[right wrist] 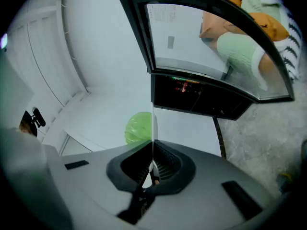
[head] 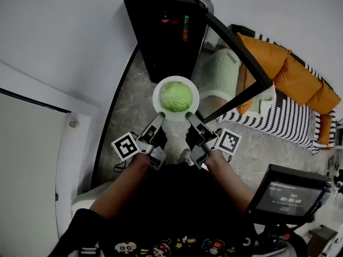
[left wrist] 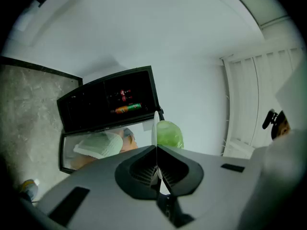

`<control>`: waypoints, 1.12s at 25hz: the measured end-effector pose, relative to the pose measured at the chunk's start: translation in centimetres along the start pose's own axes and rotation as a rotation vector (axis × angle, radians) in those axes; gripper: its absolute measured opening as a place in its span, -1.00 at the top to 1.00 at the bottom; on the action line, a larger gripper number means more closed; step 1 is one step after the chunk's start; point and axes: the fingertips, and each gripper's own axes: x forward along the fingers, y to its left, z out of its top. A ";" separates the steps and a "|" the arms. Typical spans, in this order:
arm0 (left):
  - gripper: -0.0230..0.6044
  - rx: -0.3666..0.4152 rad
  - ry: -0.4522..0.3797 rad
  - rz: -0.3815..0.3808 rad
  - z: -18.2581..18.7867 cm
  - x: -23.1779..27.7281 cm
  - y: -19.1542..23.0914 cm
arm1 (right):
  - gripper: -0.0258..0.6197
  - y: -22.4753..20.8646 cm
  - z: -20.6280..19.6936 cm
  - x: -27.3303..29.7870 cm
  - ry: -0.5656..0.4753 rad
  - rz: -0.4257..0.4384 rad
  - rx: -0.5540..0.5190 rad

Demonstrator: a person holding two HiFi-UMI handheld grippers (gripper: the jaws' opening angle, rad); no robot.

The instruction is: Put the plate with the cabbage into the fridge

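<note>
Before the open fridge [head: 166,31], the plate [head: 160,101] with cabbage [head: 176,96] is clamped at its near rim by left gripper [head: 157,120] and right gripper [head: 193,121].

The fridge [head: 161,42] stands open ahead, its glass door [head: 241,51] swung out rightward, bottles [head: 185,30] inside.

White plate [head: 156,98] with a green cabbage [head: 177,96], level in mid-air before the open black fridge [head: 155,33].
</note>
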 end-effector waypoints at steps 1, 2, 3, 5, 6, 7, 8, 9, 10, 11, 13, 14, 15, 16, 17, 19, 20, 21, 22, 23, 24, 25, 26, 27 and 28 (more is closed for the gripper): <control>0.90 0.001 -0.001 0.000 0.0 0.0 0.0 | 0.87 0.1 0.0 0.1 0.001 0.002 -0.002; 0.90 0.001 -0.001 0.000 0.1 0.0 0.0 | 0.87 0.1 0.1 0.1 0.002 0.003 -0.005; 0.90 0.000 -0.003 0.000 0.1 0.1 -0.1 | 0.87 0.2 0.1 0.2 0.003 0.003 -0.008; 0.90 -0.005 -0.007 0.000 0.1 0.1 0.0 | 0.87 0.2 0.1 0.2 0.005 0.001 -0.010; 0.90 -0.007 -0.009 0.001 0.0 0.1 0.0 | 0.87 0.2 0.1 0.2 0.007 0.000 -0.010; 0.90 -0.007 -0.011 0.002 0.0 0.0 0.0 | 0.87 0.1 0.1 0.2 0.009 -0.001 -0.009; 0.90 -0.006 -0.012 0.003 0.0 0.0 0.0 | 0.87 0.1 0.1 0.2 0.012 0.000 -0.009; 0.90 -0.005 -0.014 0.005 0.0 0.0 0.0 | 0.87 0.1 0.1 0.2 0.015 0.000 -0.007; 0.90 -0.005 -0.017 0.006 0.0 0.0 0.1 | 0.87 0.1 0.1 0.2 0.018 -0.001 -0.005; 0.90 -0.007 -0.019 0.008 0.0 -0.1 0.1 | 0.87 0.0 0.1 0.2 0.021 -0.002 -0.003; 0.90 -0.013 -0.026 0.015 -0.1 -0.2 0.2 | 0.87 0.0 0.1 0.3 0.030 -0.007 -0.004; 0.90 -0.016 -0.031 0.019 -0.1 -0.3 0.3 | 0.87 0.0 0.0 0.3 0.036 -0.008 -0.006; 0.90 -0.020 -0.036 0.021 -0.1 -0.4 0.3 | 0.87 -0.1 -0.1 0.4 0.041 -0.008 -0.009; 0.90 -0.023 -0.040 0.021 0.0 -0.5 0.3 | 0.87 0.0 -0.2 0.4 0.047 -0.008 -0.011; 0.90 -0.025 -0.044 0.019 0.0 -0.6 0.3 | 0.87 0.0 -0.3 0.5 0.051 -0.008 -0.012; 0.90 -0.026 -0.049 0.016 0.1 -0.7 0.2 | 0.87 0.0 -0.3 0.5 0.055 -0.012 -0.015; 0.90 -0.024 -0.049 0.015 0.1 -0.7 0.2 | 0.87 0.1 -0.3 0.5 0.055 -0.012 -0.015; 0.90 -0.022 -0.049 0.013 0.1 -0.6 0.2 | 0.87 0.1 -0.3 0.5 0.053 -0.012 -0.014; 0.90 -0.021 -0.048 0.011 0.0 -0.6 0.3 | 0.87 0.0 -0.3 0.5 0.053 -0.011 -0.014; 0.90 -0.022 -0.049 0.010 0.0 -0.5 0.3 | 0.87 0.0 -0.2 0.4 0.053 -0.012 -0.014; 0.90 -0.025 -0.050 0.011 -0.1 -0.5 0.3 | 0.87 -0.1 -0.2 0.4 0.056 -0.014 -0.014; 0.90 -0.029 -0.052 0.014 -0.1 -0.4 0.3 | 0.87 -0.1 -0.2 0.4 0.061 -0.018 -0.014; 0.90 -0.033 -0.054 0.016 0.0 -0.4 0.3 | 0.87 0.0 -0.1 0.5 0.065 -0.024 -0.012; 0.90 -0.034 -0.056 0.018 0.1 -0.4 0.2 | 0.87 0.0 -0.1 0.6 0.069 -0.029 -0.009; 0.90 -0.034 -0.057 0.018 0.2 -0.3 0.2 | 0.87 0.0 0.0 0.7 0.070 -0.031 -0.007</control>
